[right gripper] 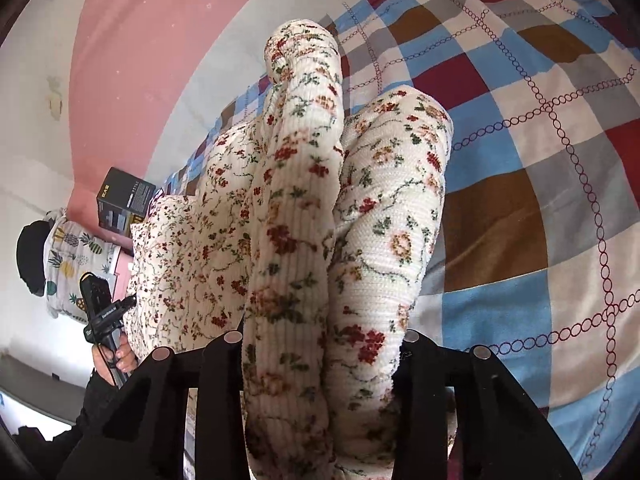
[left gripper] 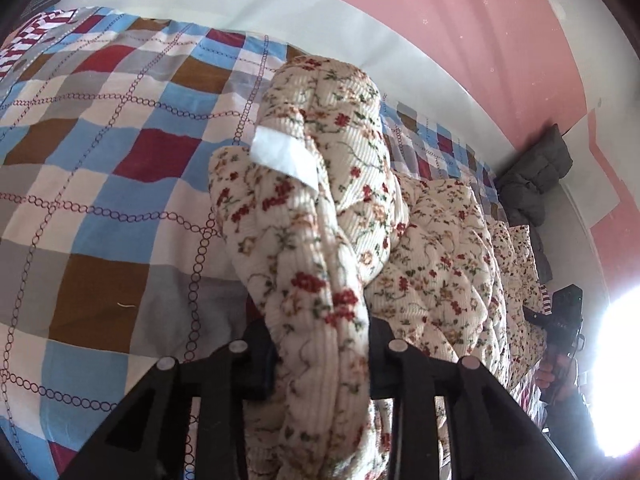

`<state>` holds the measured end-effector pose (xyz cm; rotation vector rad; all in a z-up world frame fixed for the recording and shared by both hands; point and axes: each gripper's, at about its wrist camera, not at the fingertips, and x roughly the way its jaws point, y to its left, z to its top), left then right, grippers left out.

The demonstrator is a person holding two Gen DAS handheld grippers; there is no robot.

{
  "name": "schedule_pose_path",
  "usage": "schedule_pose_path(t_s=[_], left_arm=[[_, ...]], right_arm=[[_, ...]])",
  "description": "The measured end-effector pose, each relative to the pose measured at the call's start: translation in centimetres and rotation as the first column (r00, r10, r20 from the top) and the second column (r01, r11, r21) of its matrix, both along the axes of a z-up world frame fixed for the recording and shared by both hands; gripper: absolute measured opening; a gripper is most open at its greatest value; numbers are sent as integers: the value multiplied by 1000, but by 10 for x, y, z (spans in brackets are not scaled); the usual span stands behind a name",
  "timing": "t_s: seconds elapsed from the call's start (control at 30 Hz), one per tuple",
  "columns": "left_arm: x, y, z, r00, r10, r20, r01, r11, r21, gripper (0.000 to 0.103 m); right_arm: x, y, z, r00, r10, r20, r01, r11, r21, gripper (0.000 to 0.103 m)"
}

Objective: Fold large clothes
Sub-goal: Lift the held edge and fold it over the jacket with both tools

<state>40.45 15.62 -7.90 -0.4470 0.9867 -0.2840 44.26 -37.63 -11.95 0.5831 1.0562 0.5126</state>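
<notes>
The left gripper point(left gripper: 320, 354) is clenched on a bunched fold of the floral garment point(left gripper: 436, 252) — the right gripper point(right gripper: 322, 354) grips another fold, above the checked bedsheet point(left gripper: 100, 168).

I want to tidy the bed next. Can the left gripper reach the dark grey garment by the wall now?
Probably not yet. The left gripper is shut on the floral garment, whose bulk lies between it and the dark grey garment by the wall.

A home bedroom — checkered bedspread point(left gripper: 100, 168), pineapple-print pillow point(right gripper: 68, 256), pink wall point(left gripper: 460, 20).
</notes>
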Motion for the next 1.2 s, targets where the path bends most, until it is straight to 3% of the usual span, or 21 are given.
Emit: schedule_pose_path(t_s=[0.37, 0.73, 0.97, 1.2], left_arm=[[-26, 24, 61, 999, 20, 43, -21, 1000, 15, 31], [-113, 49, 117, 996, 32, 84, -34, 999, 18, 31], [-176, 54, 116, 998, 21, 59, -23, 999, 30, 31], [-222, 58, 65, 999, 35, -7, -35, 999, 14, 31]], right_arm=[[-26, 2, 46, 999, 19, 51, -20, 1000, 17, 37], [-97, 25, 100, 993, 42, 107, -43, 999, 11, 37], [-159, 34, 95, 997, 32, 76, -33, 999, 20, 37], [-205, 36, 52, 1000, 17, -2, -17, 999, 35, 37]])
